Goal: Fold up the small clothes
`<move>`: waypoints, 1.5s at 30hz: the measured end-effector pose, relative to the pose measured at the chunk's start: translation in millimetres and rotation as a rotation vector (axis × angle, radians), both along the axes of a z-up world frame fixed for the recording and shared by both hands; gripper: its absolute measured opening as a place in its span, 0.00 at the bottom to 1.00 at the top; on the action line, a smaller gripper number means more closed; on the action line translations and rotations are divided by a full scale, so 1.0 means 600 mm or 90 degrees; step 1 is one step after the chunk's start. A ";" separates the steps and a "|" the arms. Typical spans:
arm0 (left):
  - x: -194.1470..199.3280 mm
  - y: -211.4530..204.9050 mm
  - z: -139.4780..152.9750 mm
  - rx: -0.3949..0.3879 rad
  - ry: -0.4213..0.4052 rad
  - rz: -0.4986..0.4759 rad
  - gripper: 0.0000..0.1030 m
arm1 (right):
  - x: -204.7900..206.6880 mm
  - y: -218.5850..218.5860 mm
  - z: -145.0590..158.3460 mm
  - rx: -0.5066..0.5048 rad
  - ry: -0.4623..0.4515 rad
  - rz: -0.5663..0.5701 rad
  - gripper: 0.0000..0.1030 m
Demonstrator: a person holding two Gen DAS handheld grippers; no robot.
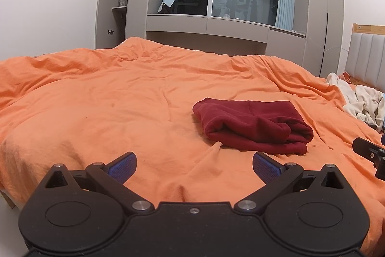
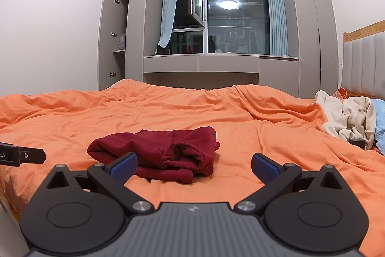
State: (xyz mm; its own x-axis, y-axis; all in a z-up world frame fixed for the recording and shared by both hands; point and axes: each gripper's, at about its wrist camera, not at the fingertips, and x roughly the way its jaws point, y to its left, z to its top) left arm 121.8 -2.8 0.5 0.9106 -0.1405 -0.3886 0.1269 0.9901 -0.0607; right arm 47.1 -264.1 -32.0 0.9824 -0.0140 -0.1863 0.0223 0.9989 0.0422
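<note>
We hold our left gripper (image 1: 195, 166) and right gripper (image 2: 194, 166) wide apart and empty over the orange duvet (image 1: 108, 100); the folded red garment (image 2: 156, 151) lies just ahead, cream clothes (image 2: 346, 119) heaped well right by the headboard (image 2: 363, 64)

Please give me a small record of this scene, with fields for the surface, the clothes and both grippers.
surface: orange bed cover, wrinkled
folded item: dark red garment, folded, lying on the cover
unfolded items: cream clothes in a loose heap near the headboard
left gripper: open, empty, the red garment ahead of it and to its right
right gripper: open, empty, close behind the red garment, not touching it
background: window with one pane swung open, blue curtains
</note>
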 end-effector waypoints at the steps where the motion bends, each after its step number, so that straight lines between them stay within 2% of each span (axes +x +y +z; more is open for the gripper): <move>1: 0.000 -0.001 0.000 0.000 0.000 0.000 0.99 | 0.000 0.000 0.000 0.000 0.000 0.000 1.00; 45: 0.002 0.006 -0.002 0.004 0.002 0.004 0.99 | 0.005 0.004 -0.004 0.003 0.005 0.004 1.00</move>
State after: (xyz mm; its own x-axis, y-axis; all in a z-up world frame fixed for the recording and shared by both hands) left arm 123.2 0.8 -0.4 0.9101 -0.1315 -0.3930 0.1197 0.9913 -0.0544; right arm 49.8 -261.5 -34.5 0.9809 -0.0076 -0.1941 0.0168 0.9988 0.0461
